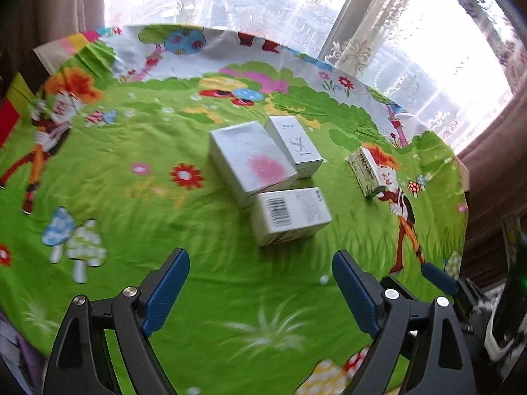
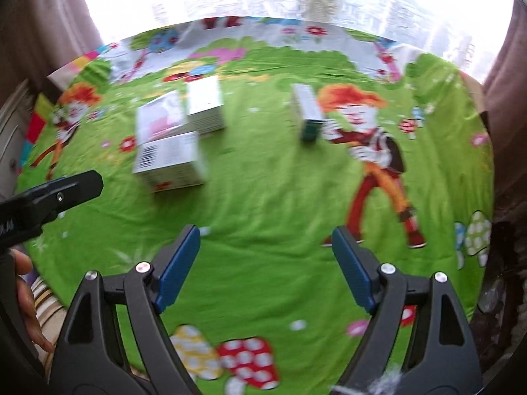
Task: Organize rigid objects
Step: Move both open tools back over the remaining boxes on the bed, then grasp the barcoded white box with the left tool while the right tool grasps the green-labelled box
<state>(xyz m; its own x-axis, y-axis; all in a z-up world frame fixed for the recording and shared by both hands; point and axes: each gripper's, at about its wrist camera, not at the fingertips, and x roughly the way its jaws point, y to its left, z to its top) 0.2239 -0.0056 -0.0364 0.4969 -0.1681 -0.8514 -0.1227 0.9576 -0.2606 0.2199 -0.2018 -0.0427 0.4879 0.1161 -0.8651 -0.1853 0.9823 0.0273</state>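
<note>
While both grippers' jaws stand apart and empty, bare surface (image 1: 230, 296) separates them from the barcoded box (image 1: 291, 214).

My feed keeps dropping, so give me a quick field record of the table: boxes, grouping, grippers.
surface: cartoon cloth
grouped boxes: three touching: pink-patch box, lettered box, barcode box
stray box: small box, apart, to the right of the group
left hand-held gripper: open, holds nothing
right hand-held gripper: open, holds nothing
</note>
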